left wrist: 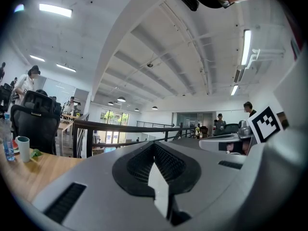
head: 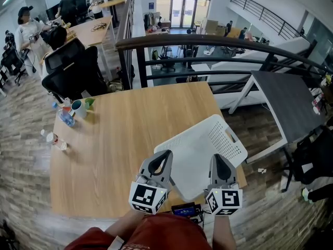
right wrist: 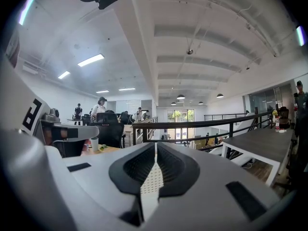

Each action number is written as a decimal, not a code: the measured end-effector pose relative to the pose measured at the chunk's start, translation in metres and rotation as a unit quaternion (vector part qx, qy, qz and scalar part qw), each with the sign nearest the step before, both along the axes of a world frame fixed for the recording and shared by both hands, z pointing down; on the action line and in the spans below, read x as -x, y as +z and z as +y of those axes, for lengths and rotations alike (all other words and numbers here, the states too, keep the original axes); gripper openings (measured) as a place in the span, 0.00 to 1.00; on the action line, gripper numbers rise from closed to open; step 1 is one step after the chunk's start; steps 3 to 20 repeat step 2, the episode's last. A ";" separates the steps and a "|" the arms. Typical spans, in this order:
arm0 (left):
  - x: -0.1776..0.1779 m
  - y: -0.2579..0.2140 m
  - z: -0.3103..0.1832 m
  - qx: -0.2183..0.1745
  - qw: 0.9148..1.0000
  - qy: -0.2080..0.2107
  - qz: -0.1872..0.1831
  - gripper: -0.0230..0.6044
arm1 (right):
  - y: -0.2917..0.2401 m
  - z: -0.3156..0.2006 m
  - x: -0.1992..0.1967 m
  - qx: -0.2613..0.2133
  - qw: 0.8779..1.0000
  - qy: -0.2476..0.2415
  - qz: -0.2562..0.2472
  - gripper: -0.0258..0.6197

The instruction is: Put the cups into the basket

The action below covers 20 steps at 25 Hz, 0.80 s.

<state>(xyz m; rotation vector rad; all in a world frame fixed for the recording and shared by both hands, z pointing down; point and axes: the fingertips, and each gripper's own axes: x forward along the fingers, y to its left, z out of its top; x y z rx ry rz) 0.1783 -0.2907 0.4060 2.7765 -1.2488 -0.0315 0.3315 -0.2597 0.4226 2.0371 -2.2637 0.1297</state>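
The cups stand at the table's far left: a white cup beside a small bottle, and a smaller clear cup nearer the left edge. The white cup also shows in the left gripper view and in the right gripper view. A white perforated basket lies at the front right of the table. My left gripper and right gripper hover over the basket's near edge. Both are shut and hold nothing. They are far from the cups.
The wooden table is bare in its middle. Black office chairs stand behind its far left corner. A black railing runs behind the table, and a grey table stands to the right. Several people are at distant desks.
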 end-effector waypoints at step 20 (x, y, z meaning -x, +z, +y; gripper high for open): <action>-0.001 0.000 0.000 0.000 1.000 0.000 0.000 0.05 | 0.000 0.000 -0.001 0.000 1.000 0.001 0.001 0.07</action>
